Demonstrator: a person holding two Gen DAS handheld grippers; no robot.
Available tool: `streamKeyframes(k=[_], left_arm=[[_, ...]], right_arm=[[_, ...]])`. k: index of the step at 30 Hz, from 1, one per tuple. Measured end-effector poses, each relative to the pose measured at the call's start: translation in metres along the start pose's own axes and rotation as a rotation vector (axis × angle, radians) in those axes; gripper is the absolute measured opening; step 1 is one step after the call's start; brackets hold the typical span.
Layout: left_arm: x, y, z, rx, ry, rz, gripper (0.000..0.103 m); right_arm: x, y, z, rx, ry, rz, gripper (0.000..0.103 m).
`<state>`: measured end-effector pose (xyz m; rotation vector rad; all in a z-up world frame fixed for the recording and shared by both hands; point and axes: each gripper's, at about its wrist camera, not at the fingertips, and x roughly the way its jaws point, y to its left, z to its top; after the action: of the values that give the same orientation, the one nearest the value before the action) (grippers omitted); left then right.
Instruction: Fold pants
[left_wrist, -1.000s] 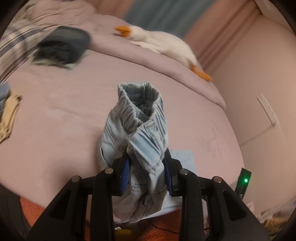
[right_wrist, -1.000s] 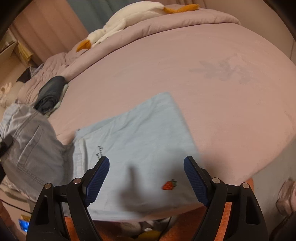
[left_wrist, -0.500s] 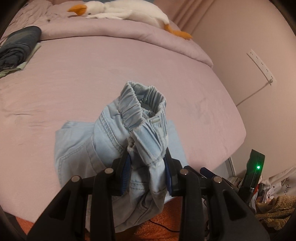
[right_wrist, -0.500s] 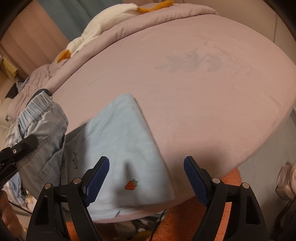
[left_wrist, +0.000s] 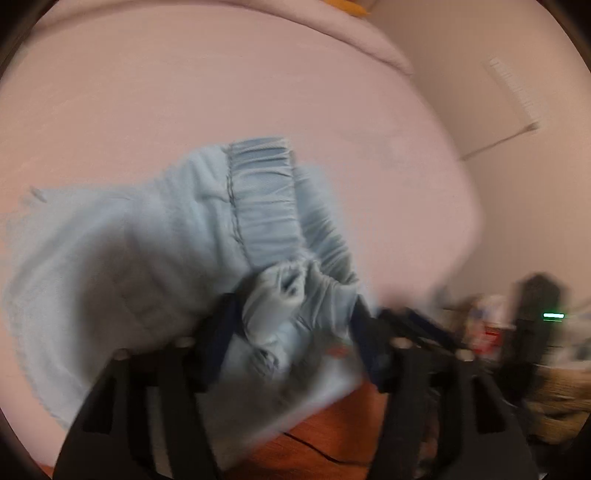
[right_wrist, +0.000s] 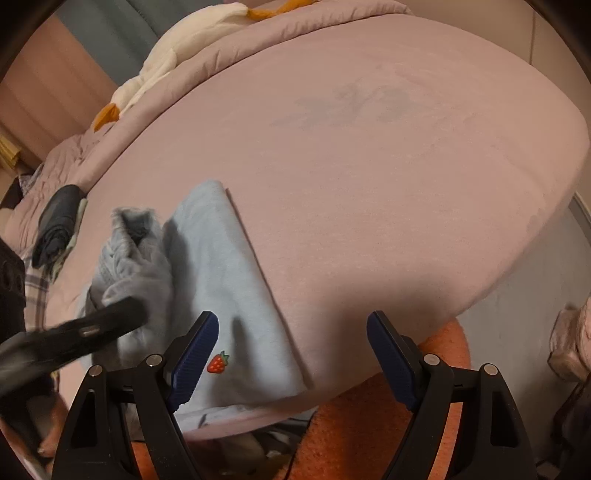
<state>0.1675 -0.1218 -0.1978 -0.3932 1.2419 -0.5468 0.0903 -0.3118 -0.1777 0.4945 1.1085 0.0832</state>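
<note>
Near the bed's (right_wrist: 369, 155) front edge, the left gripper (left_wrist: 291, 328) pinches bunched pants (left_wrist: 177, 236) for laying flat, while the right gripper's (right_wrist: 291, 354) fingers gape wide, holding nothing.

left wrist view: motion-blurred throughout
pants (left_wrist: 236, 236): your left gripper (left_wrist: 295, 332) grip unclear
plush goose (right_wrist: 177, 62): cut off at top edge
</note>
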Motion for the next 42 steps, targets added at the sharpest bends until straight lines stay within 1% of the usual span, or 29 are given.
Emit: streamKeyframes(k=[1,2,3,4,6,8,10,12,14,16,17,18,19,20,21,23,24,25,28,30,31,33,35,37,40,42], left_arm=[[-0.005,0.003,-0.001,-0.035,0.015,-0.070,0.066],[-0.011,0.006,-0.002,-0.057,0.012,-0.102,0.067],[-0.019,0.008,-0.003,-0.068,-0.002,-0.110,0.070],[-0.029,0.010,-0.005,-0.068,-0.030,-0.096,0.074],[-0.046,0.014,-0.009,-0.059,-0.088,-0.042,0.078],[-0.064,0.021,-0.015,-0.062,-0.150,0.044,0.079],[-0.078,0.033,-0.021,-0.082,-0.191,0.137,0.079],[-0.087,0.048,-0.023,-0.125,-0.209,0.230,0.079],[-0.093,0.060,-0.026,-0.165,-0.222,0.276,0.079],[-0.098,0.074,-0.030,-0.215,-0.231,0.305,0.079],[-0.099,0.080,-0.031,-0.234,-0.232,0.315,0.079],[-0.103,0.083,-0.034,-0.249,-0.231,0.324,0.079],[-0.106,0.088,-0.037,-0.259,-0.231,0.332,0.079],[-0.104,0.088,-0.038,-0.267,-0.231,0.342,0.079],[-0.104,0.086,-0.038,-0.274,-0.233,0.350,0.079],[-0.109,0.090,-0.040,-0.293,-0.239,0.359,0.079],[-0.105,0.090,-0.036,-0.298,-0.237,0.358,0.079],[-0.107,0.093,-0.040,-0.301,-0.234,0.355,0.079],[-0.112,0.093,-0.052,-0.310,-0.225,0.340,0.079],[-0.114,0.094,-0.053,-0.318,-0.224,0.331,0.079],[-0.115,0.095,-0.054,-0.324,-0.223,0.328,0.079],[-0.115,0.097,-0.056,-0.329,-0.221,0.322,0.079],[-0.116,0.101,-0.061,-0.333,-0.214,0.325,0.079],[-0.114,0.103,-0.061,-0.338,-0.206,0.328,0.079],[-0.110,0.104,-0.060,-0.341,-0.188,0.328,0.079],[-0.109,0.103,-0.060,-0.338,-0.188,0.331,0.079]], right_arm=[[-0.002,0.001,0.000,0.001,-0.003,0.002,0.082],[-0.001,0.003,0.002,0.001,-0.005,0.005,0.082],[-0.002,0.004,0.003,-0.002,-0.008,0.008,0.082],[-0.005,0.005,0.003,-0.007,-0.012,0.011,0.082],[-0.008,0.008,0.003,-0.023,-0.019,0.015,0.082],[-0.010,0.016,0.004,-0.050,-0.025,0.026,0.082],[-0.011,0.026,0.005,-0.080,-0.029,0.041,0.082],[-0.011,0.036,0.005,-0.106,-0.030,0.069,0.082],[-0.012,0.048,0.003,-0.130,-0.035,0.114,0.082],[-0.012,0.059,0.001,-0.151,-0.035,0.152,0.082],[-0.011,0.065,-0.001,-0.165,-0.042,0.157,0.076],[-0.012,0.070,-0.002,-0.188,-0.054,0.146,0.052],[-0.012,0.078,-0.004,-0.225,-0.074,0.110,0.040],[-0.010,0.083,-0.005,-0.245,-0.077,0.100,0.033],[-0.007,0.087,-0.005,-0.258,-0.065,0.114,0.033],[0.005,0.091,-0.004,-0.255,-0.004,0.172,0.033],[0.008,0.092,-0.004,-0.249,0.010,0.182,0.033],[0.015,0.093,-0.002,-0.249,0.022,0.174,0.033],[0.032,0.092,0.004,-0.254,0.022,0.104,0.033],[0.034,0.087,0.006,-0.249,0.030,0.103,0.022],[0.028,0.083,0.006,-0.240,0.016,0.120,0.021],[0.015,0.075,0.005,-0.229,-0.015,0.122,0.018],[0.007,0.064,0.004,-0.220,-0.027,0.117,0.017],[0.011,0.054,0.002,-0.216,-0.009,0.105,0.016],[0.028,0.055,0.000,-0.217,0.029,0.080,0.016],[0.028,0.055,0.002,-0.231,0.034,0.074,0.019]])
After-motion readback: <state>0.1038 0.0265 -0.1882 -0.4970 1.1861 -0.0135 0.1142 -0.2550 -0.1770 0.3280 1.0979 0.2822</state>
